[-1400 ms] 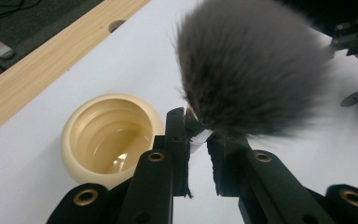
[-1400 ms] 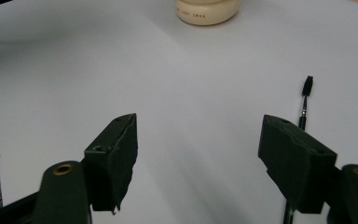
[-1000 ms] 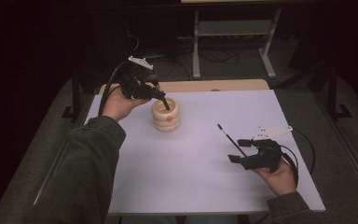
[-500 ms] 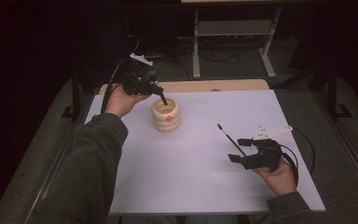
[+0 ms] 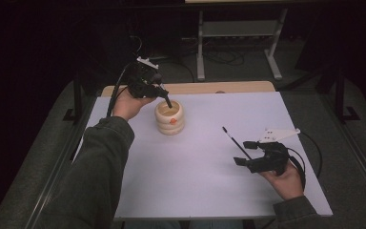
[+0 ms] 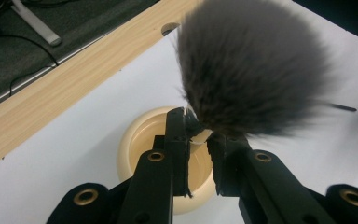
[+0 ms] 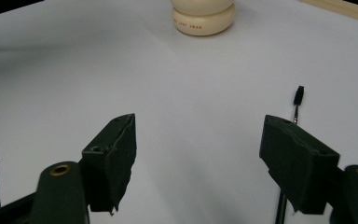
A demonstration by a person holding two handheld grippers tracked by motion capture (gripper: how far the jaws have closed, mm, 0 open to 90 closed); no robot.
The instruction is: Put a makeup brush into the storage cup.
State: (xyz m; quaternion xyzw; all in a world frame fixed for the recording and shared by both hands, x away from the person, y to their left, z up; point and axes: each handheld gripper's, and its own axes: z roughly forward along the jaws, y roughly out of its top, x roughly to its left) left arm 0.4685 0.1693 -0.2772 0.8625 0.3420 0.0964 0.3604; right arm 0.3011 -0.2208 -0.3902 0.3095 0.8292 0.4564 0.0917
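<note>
Left tool (image 5: 164,98) lowered, brush (image 6: 254,65) over cream holder (image 5: 169,117)

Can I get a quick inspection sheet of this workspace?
Surface: white sheet over a wooden table.
Job's things: fluffy brush held above cream pot; thin brush lying on the sheet.
Clutter: nothing seen.
Grippers: left gripper shut on the fluffy brush's handle; right gripper open beside the thin brush.
Cables: one trails from each gripper.
Surroundings: dark floor, metal stand behind.
</note>
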